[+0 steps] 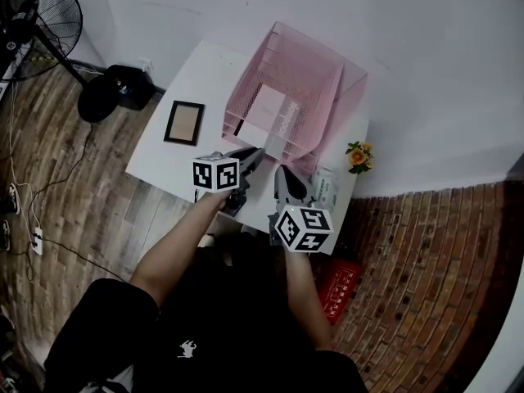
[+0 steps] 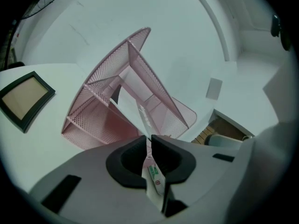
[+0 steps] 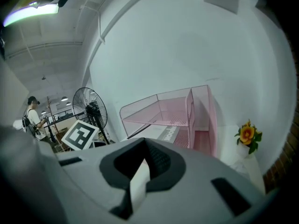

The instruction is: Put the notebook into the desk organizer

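Pink mesh organizer (image 1: 327, 72) sits on a white table (image 1: 160, 166), against the wall, its open front facing the person. Dark frame (image 1: 184, 122) lies flat on the table left of it, well apart. Orange flowers (image 1: 359, 157) stand at the organizer's right corner, and a pale pack (image 1: 326, 185) lies just in front of them, beside the right gripper (image 3: 144, 143). On the floor there is a fan (image 1: 41, 23) far left and a red crate (image 1: 340, 289) below the table's near right edge.

Notebook (image 1: 268, 109) lies cover up. Its far end is inside the organizer's low bay, under the upper mesh shelf and left of the upright slots. Its near end sticks out toward the person. The long axis runs from the grippers straight into the organizer, with the cover print running along that axis.

Left gripper (image 2: 148, 139) has narrow jaws pinching the notebook's near edge, and a green-labelled corner shows between the pads. Right gripper sits just right of the left one, its jaws together on a white strip (image 3: 139, 181). Can't tell whether that strip is part of the notebook. Both grippers are at the organizer's front opening, close side by side.
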Tool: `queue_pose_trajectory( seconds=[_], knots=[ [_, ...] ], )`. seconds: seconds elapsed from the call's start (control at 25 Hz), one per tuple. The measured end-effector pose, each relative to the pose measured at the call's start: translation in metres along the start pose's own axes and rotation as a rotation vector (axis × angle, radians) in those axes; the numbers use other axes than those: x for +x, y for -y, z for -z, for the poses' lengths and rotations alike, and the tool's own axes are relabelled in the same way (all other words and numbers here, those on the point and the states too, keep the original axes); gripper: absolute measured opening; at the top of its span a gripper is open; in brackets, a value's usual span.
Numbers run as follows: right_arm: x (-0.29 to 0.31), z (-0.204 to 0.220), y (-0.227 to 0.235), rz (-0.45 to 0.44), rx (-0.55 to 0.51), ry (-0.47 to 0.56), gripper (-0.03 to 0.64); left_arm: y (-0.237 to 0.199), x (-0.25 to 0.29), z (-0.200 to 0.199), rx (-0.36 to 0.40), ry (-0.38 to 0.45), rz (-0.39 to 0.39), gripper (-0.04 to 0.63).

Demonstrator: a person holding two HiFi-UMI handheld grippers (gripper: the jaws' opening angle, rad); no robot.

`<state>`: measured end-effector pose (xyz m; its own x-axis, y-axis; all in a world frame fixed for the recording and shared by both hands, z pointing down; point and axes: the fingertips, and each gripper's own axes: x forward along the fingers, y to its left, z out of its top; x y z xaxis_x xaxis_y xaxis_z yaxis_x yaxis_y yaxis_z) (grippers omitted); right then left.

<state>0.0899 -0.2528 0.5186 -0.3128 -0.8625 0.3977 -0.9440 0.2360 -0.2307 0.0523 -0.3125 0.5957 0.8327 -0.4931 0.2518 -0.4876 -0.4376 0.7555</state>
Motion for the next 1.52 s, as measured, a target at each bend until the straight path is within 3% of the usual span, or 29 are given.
queue_pose_trajectory(
  seconds=[0.16, 0.32, 0.8, 1.04, 1.2, 1.32, 1.52],
  knots=[
    [0.006, -0.004, -0.001, -0.015, 0.006, 0.004, 0.002, 0.003, 0.005, -0.011, 0.013, 0.008, 0.000, 0.034],
    [0.010, -0.006, 0.000, -0.021, 0.008, 0.004, 0.002, -0.002, 0.008, -0.022, 0.040, 0.002, -0.051, 0.034],
    [0.015, -0.008, 0.018, -0.019, 0.037, 0.007, 0.002, 0.006, 0.029, -0.039, 0.111, -0.025, -0.051, 0.055],
    [0.017, -0.008, 0.020, -0.025, 0.044, 0.008, 0.002, 0.002, 0.030, -0.036, 0.274, -0.088, -0.133, 0.071],
    [0.018, -0.008, 0.018, -0.027, 0.046, 0.007, 0.002, 0.005, 0.031, -0.037, 0.302, -0.104, -0.120, 0.138],
    [0.018, -0.008, 0.020, -0.023, 0.048, 0.008, 0.002, 0.001, 0.031, -0.039, 0.356, -0.119, -0.166, 0.083],
    [0.019, -0.008, 0.024, -0.015, 0.057, 0.010, 0.002, -0.005, 0.033, -0.039, 0.558, -0.166, -0.270, 0.050]
  ],
)
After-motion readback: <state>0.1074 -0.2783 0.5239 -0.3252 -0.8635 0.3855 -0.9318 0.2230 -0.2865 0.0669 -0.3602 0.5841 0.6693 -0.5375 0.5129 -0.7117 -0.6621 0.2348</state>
